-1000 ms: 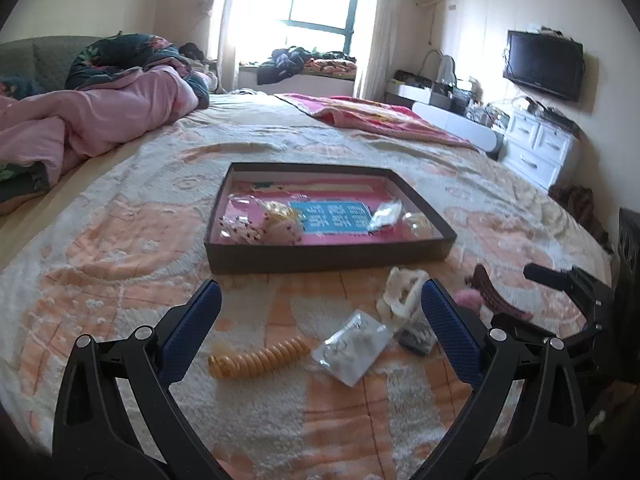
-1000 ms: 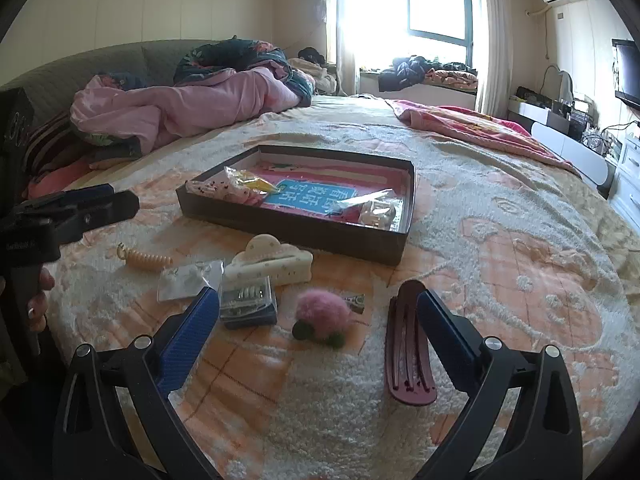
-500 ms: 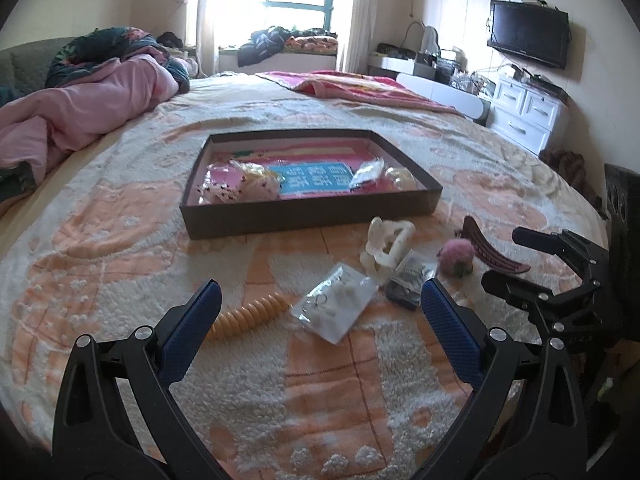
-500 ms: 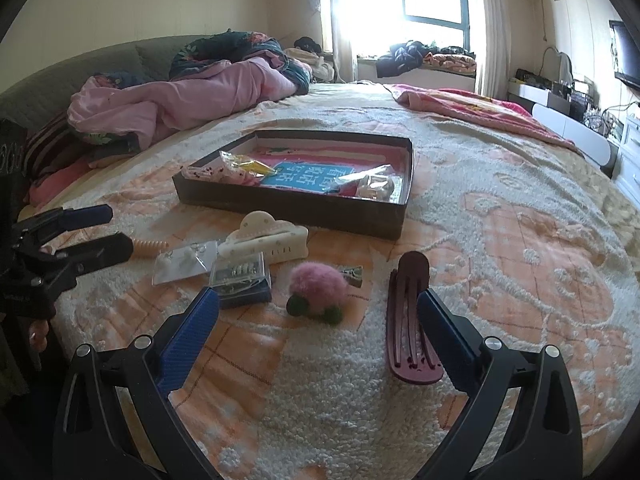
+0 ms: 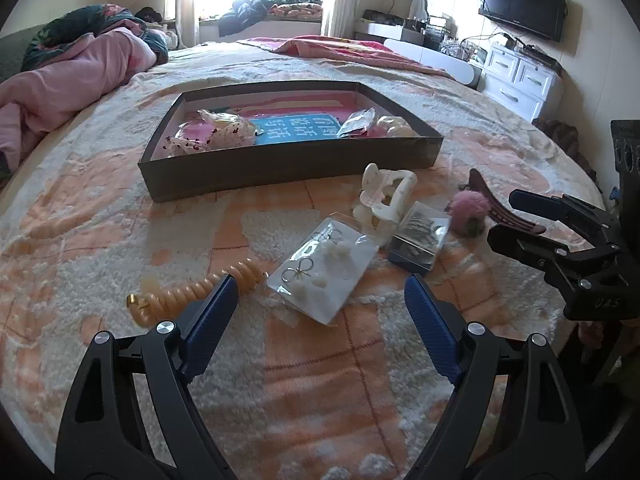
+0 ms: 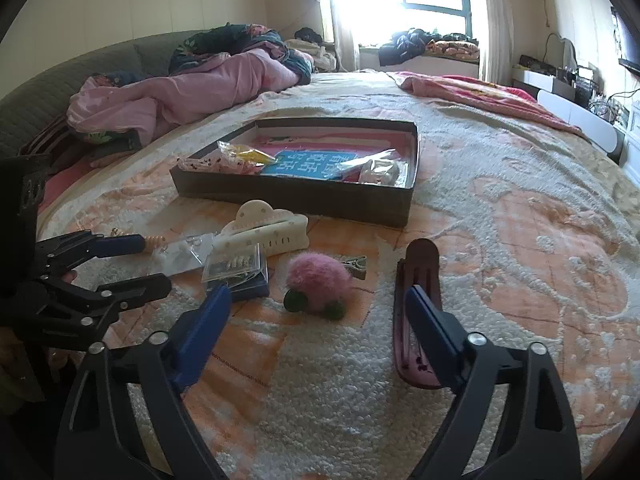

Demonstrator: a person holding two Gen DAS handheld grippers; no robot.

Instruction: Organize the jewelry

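Jewelry lies scattered on the peach-and-cream bedspread (image 5: 120,216), just in front of a dark shallow box (image 5: 288,164) that already holds a few plastic packets and a blue card.

The left gripper (image 5: 320,300) hovers low over the bedspread with its blue fingers spread wide and nothing between them. Between and just beyond the tips lies a clear earring packet (image 5: 324,266); an orange spiral hair tie (image 5: 196,290) lies to its left, passing under the left finger tip.

Farther right sit a cream claw clip (image 5: 384,196), a small clear-lidded case (image 5: 420,236) touching it, and a pink fuzzy clip (image 5: 468,214).

The right gripper (image 6: 316,304) is also spread and empty — it hangs near the pink fuzzy clip (image 6: 320,280), with a long maroon hair clip (image 6: 416,308) lying partly under its right finger. A small metal clip (image 6: 356,266) rests just beside the fuzzy one, on its far right.
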